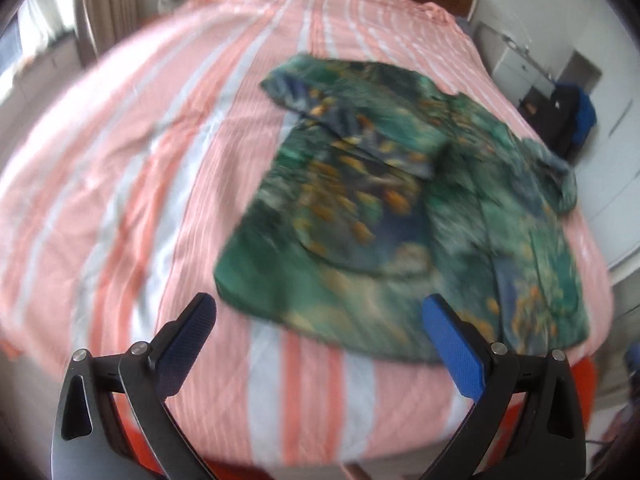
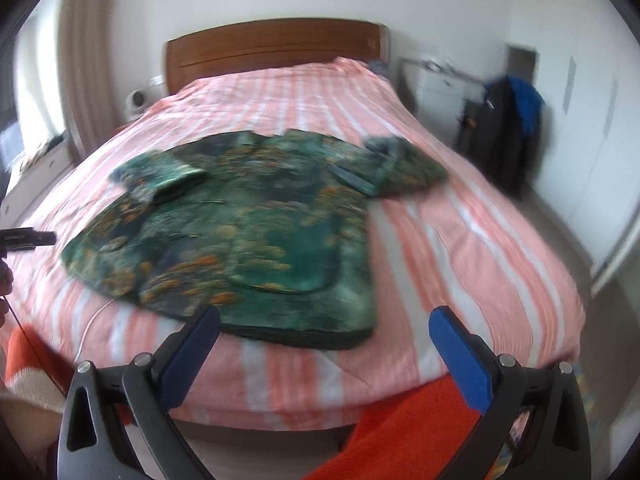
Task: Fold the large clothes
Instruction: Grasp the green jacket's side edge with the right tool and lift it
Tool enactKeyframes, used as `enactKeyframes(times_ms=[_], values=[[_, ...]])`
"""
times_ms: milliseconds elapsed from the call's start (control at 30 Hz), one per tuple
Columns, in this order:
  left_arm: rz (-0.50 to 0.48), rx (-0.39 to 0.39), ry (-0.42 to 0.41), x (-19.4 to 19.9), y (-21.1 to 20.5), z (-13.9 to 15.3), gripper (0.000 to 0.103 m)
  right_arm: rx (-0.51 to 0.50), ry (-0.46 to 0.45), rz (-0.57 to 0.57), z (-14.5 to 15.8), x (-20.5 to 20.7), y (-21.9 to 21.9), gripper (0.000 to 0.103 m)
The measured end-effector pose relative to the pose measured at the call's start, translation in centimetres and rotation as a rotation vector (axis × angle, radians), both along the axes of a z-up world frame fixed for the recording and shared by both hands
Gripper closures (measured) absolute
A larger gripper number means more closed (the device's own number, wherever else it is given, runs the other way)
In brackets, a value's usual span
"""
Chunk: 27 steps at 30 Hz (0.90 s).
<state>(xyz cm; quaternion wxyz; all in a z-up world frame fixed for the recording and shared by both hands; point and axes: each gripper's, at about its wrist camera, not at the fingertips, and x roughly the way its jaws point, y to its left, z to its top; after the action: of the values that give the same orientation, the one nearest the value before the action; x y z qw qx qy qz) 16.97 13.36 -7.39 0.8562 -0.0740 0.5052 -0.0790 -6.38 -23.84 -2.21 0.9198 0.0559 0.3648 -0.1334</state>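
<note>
Here the folding looks partly begun — the shirt (image 1: 400, 216) lies on the striped bedspread (image 1: 160, 184), right of centre in the left wrist view and across the middle of the right wrist view, with one short sleeve (image 1: 344, 132) already turned in over the body while the other sleeve (image 2: 404, 164) sticks out toward the right of the frame. Both tools hang near the shirt's bottom hem without touching it: the left gripper (image 1: 320, 344) has its jaws spread wide and empty at the bottom of its frame, and the right gripper (image 2: 324, 344) is likewise released and holding nothing.

The next move, I judge, calls for pinching the outstretched sleeve or the hem and carrying it over — both layers need catching, or the cloth will slide apart.

The shirt seems thin and limp, a green and blue print flecked with orange, with a rounded patch pocket (image 2: 284, 264) on the front. The bedspread is quilted, pink and white, softly ridged. A wooden headboard (image 2: 272, 48) sits at the upper centre of the right wrist view. Both frames are blurred.
</note>
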Motion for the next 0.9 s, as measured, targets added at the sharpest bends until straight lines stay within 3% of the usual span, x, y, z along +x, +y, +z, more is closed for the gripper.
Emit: enactKeyframes(times_ms=[133,267,333,367,400,433,467,500,533,567,667,800,900], values=[[-0.028,0.013,0.094,5.0,1.8,-4.3,0.001,0.167,0.014,-0.071,-3.0,0.6,-5.6,0.0],[-0.116,0.14,0.125,7.0,0.2,-7.4,0.0,0.372,0.055,-0.078,-6.1,2.4,-9.8,0.0],[-0.121,0.103,0.143,7.0,0.3,-8.1,0.001,0.481,0.072,-0.04,-7.9,3.9,-11.3,0.0],[-0.113,0.072,0.152,6.9,0.5,-8.2,0.01,0.509,0.089,-0.026,-8.6,4.6,-11.7,0.0],[-0.107,0.028,0.163,6.7,0.7,-8.2,0.035,0.537,0.113,-0.013,-9.4,5.4,-11.9,0.0],[-0.105,-0.028,0.181,6.4,1.0,-8.4,0.048,0.572,0.141,0.009,-10.3,6.3,-12.0,0.001],[-0.095,-0.046,0.19,6.1,1.2,-8.3,0.077,0.605,0.159,0.033,-11.1,7.0,-11.9,0.003],[-0.088,-0.027,0.189,5.7,1.1,-8.1,0.089,0.627,0.173,0.054,-11.6,7.6,-11.6,0.006],[-0.095,-0.011,0.176,5.1,0.9,-7.7,0.09,0.638,0.19,0.082,-12.2,8.3,-11.3,0.017],[-0.101,-0.002,0.167,4.5,0.8,-7.3,0.092,0.616,0.209,0.111,-12.5,9.0,-10.8,0.039],[-0.116,-0.008,0.148,2.1,0.3,-5.4,0.094,0.487,0.26,0.155,-12.1,10.4,-9.5,0.081],[-0.144,-0.021,0.14,-3.0,-0.8,-3.4,0.094,0.374,0.226,0.179,-8.7,10.0,-9.7,0.088],[-0.162,0.001,0.156,-6.7,-2.0,-4.6,0.093,0.317,0.223,0.186,-7.4,9.0,-9.8,0.088]])
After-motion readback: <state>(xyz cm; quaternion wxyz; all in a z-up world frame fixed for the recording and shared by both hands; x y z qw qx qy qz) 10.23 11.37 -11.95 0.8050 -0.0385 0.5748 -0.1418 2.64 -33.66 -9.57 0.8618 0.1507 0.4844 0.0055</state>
